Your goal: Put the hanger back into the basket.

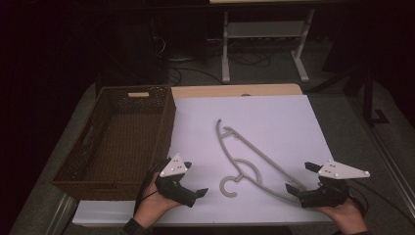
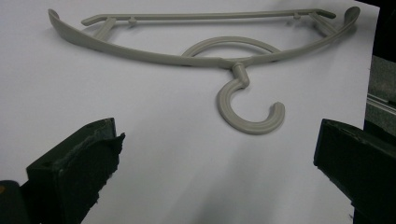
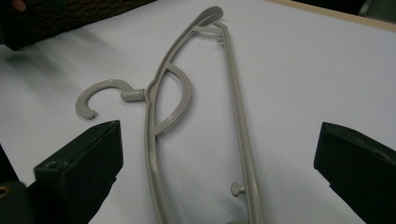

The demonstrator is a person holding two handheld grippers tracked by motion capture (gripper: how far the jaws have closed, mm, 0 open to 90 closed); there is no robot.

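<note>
A grey plastic hanger [image 1: 249, 156] lies flat on the white sheet [image 1: 284, 117], its hook [image 1: 230, 186] curling toward the near edge. My left gripper [image 1: 195, 178] rests just left of the hook, open and holding nothing. In the left gripper view the hanger [image 2: 201, 58] lies ahead of the wide-apart jaws of the left gripper [image 2: 219, 137]. My right gripper [image 1: 299, 177] sits at the hanger's near right end, open. In the right gripper view the hanger [image 3: 238, 107] runs up between the spread jaws of the right gripper [image 3: 219, 140], which do not touch it.
A dark brown woven basket [image 1: 169, 117] stands on the left, against the sheet's edge; its corner [image 3: 70, 14] appears in the right gripper view. A strip of wooden tabletop [image 1: 235, 90] borders the far side. A white-legged stand [image 1: 264, 29] and cables are on the floor behind.
</note>
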